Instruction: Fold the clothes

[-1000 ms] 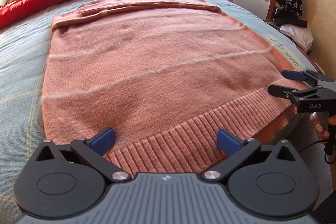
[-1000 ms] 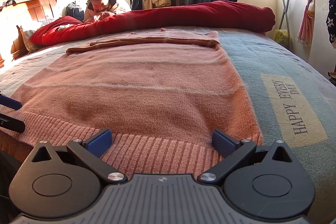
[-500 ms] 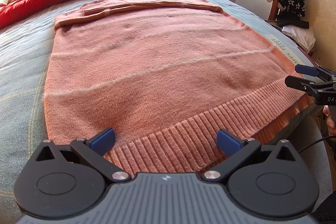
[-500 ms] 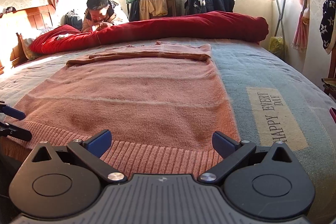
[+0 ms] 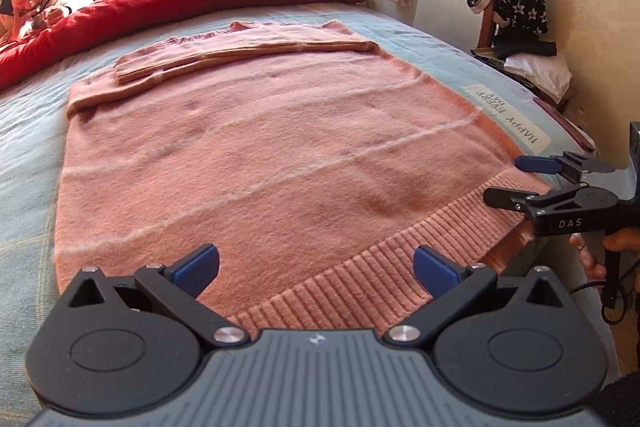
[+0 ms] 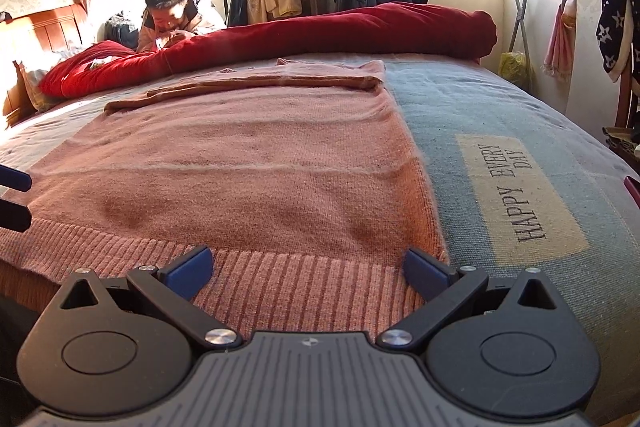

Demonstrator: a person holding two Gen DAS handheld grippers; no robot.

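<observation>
Left gripper point(image 5: 316, 263) stands open, holding nothing, its 2 fingers spread above the ribbed hem of the pink sweater point(image 5: 256, 155). Right gripper point(image 6: 306, 269) is likewise open and empty over the hem's right corner. Ahead of both, the sweater lies flat on the bed point(image 6: 500, 115), sleeves folded across its far end.

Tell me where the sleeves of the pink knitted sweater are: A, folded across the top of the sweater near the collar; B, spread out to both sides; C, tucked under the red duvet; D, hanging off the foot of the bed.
A: the sleeves lie folded flat across the pink knitted sweater by the collar.
</observation>
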